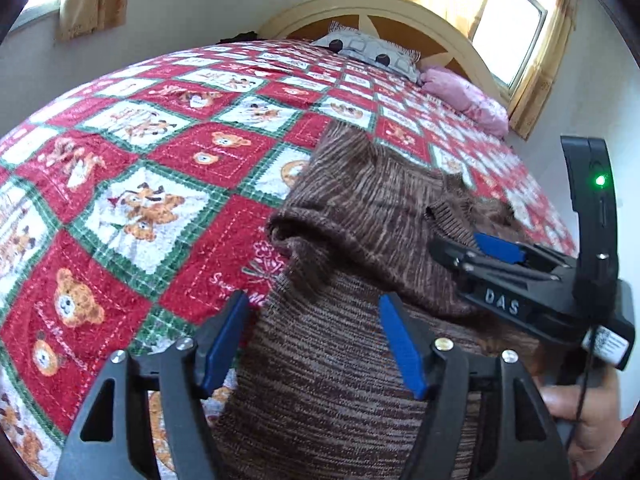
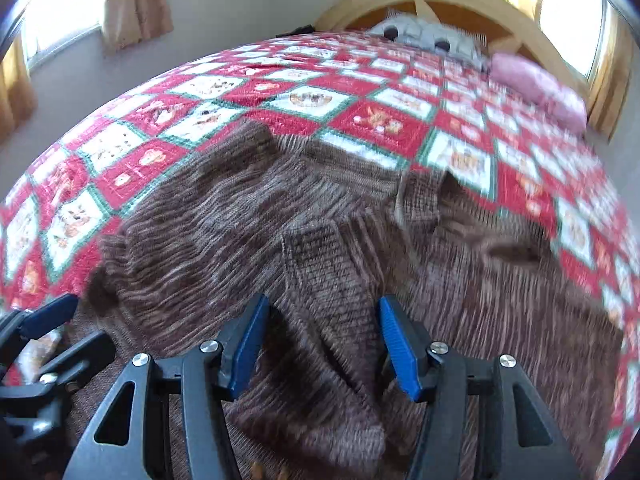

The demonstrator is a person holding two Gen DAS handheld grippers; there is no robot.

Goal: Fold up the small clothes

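Note:
A brown striped knit sweater (image 1: 360,208) lies spread on the bed, with a sleeve folded across its body (image 2: 332,280). My left gripper (image 1: 314,340) hangs open just above the sweater's left edge, and its blue pads (image 1: 224,344) touch nothing. My right gripper (image 2: 324,340) stands open over the middle of the sweater (image 2: 240,220), cloth beneath it but not pinched. The right gripper (image 1: 480,256) also shows in the left wrist view, low over the folded part. The left gripper's blue pad (image 2: 52,312) appears at the lower left of the right wrist view.
A red, white and green bear-patterned quilt (image 1: 160,160) covers the bed. A grey pillow (image 1: 372,50) and a pink pillow (image 1: 464,96) lie by the wooden headboard (image 1: 400,8). Curtained windows flank the bed. A person's hand (image 1: 580,412) grips the right tool.

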